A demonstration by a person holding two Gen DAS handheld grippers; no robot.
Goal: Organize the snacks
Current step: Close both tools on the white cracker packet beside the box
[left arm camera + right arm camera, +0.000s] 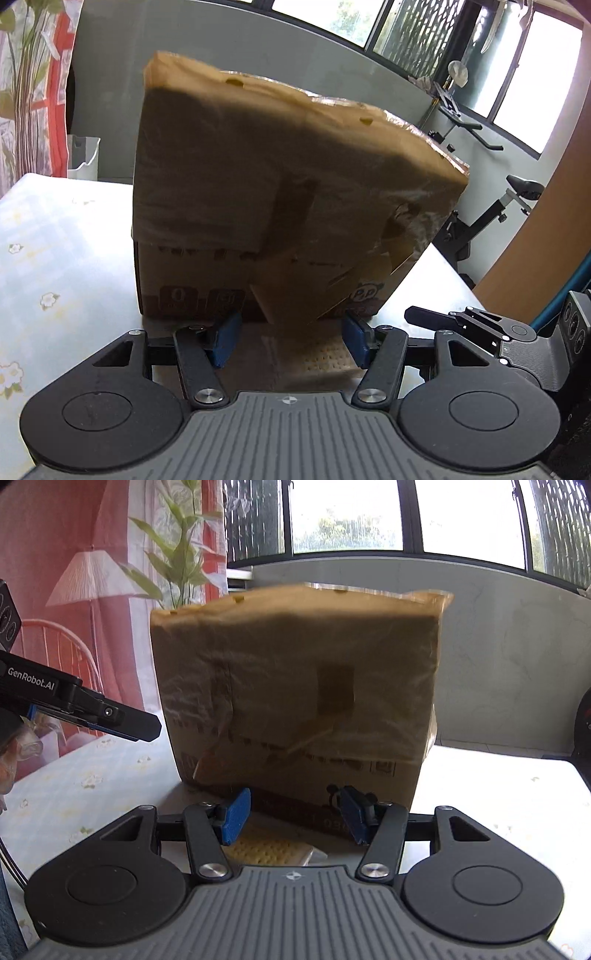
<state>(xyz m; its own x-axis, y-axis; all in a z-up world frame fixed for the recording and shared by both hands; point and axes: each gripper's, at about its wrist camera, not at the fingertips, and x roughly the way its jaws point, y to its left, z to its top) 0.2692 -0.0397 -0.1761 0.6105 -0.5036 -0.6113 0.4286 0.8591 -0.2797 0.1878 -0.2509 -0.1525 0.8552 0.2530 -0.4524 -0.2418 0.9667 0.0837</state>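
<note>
Both tongs gape empty: left tongs [290, 338] and right tongs [291, 818] low in frame before the cardboard box [288, 192]. Ease onto the cracker packet [269, 849] squarely.

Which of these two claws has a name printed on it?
The left gripper: its side reads GenRobot.AI in the right wrist view; the right gripper shows no lettering.
</note>
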